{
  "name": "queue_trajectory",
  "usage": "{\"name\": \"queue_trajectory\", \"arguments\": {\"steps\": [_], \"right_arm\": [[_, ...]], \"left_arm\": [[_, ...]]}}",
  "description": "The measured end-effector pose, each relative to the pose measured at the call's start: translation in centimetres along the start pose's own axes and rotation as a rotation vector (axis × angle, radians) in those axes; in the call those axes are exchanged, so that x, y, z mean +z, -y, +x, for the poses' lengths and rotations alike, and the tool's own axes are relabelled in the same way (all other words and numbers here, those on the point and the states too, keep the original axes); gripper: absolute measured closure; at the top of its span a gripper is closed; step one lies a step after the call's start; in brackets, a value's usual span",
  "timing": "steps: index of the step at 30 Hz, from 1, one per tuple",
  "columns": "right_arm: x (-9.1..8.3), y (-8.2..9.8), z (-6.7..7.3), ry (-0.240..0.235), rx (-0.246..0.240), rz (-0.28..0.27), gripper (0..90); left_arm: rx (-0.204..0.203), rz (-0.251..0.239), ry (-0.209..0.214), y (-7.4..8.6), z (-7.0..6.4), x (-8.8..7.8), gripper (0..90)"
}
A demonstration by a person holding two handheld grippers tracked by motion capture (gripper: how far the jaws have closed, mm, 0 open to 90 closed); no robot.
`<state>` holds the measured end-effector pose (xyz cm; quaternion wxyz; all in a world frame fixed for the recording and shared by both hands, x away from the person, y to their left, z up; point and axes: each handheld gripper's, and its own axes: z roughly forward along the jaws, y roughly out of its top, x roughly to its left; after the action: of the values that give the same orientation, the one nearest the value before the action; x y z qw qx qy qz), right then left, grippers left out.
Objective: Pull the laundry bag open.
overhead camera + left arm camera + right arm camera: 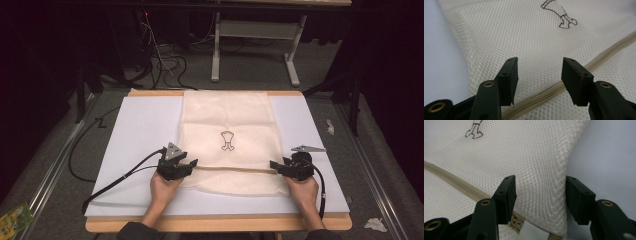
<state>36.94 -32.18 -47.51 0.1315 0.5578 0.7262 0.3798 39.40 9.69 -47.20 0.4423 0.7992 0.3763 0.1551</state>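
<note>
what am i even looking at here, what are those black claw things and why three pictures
A person sits at a table and holds a hand tool with two black jaws in each hand: the left gripper and the right gripper. The high view looks down from above the person. The other two pictures come from small cameras riding on each gripper, looking along its jaws. On the white board lies a cream mesh bag with a small brown embroidered figure and a tan zipper running across it. The grippers sit at the zipper's two ends. Both stand open over the mesh, so nothing is held.

Dark lab: cables (165,62), table frame (255,45)
</note>
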Motion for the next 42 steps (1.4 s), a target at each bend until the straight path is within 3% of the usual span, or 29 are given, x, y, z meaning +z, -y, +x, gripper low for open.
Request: {"name": "queue_trajectory", "arguments": {"steps": [2, 4, 7, 9, 12, 19, 40, 42], "right_arm": [[0.1, -0.1, 0.2, -0.010, 0.005, 0.009, 49.0], [0.2, -0.1, 0.5, -0.003, -0.013, 0.014, 57.9], [0.2, -0.1, 0.6, 0.027, -0.044, 0.021, 69.0], [0.2, 0.0, 0.4, 0.028, -0.047, 0.020, 75.5], [0.2, 0.0, 0.6, 0.027, -0.076, 0.032, 83.6], [0.0, -0.1, 0.5, -0.001, -0.092, 0.019, 87.2], [-1.8, -1.8, 1.8, -0.069, -0.110, -0.022, 87.4], [-2.0, -1.9, 1.8, -0.075, -0.111, -0.024, 87.4]], "left_arm": [[0.019, 0.010, 0.002, -0.2, -0.5, 0.2, 48.2], [0.053, 0.008, 0.010, -0.6, -1.4, 0.5, 48.4], [0.066, 0.020, 0.025, -1.0, -2.2, 1.1, 48.3], [0.047, 0.021, 0.040, -1.1, -2.4, 1.5, 48.2], [0.049, 0.030, 0.051, -1.2, -2.8, 1.9, 48.1], [0.080, 0.055, 0.062, -1.9, -3.8, 2.5, 47.9], [0.103, 0.070, 0.178, -4.4, -7.0, 4.2, 49.6], [0.124, 0.079, 0.178, -4.5, -7.6, 4.4, 50.0]]}}
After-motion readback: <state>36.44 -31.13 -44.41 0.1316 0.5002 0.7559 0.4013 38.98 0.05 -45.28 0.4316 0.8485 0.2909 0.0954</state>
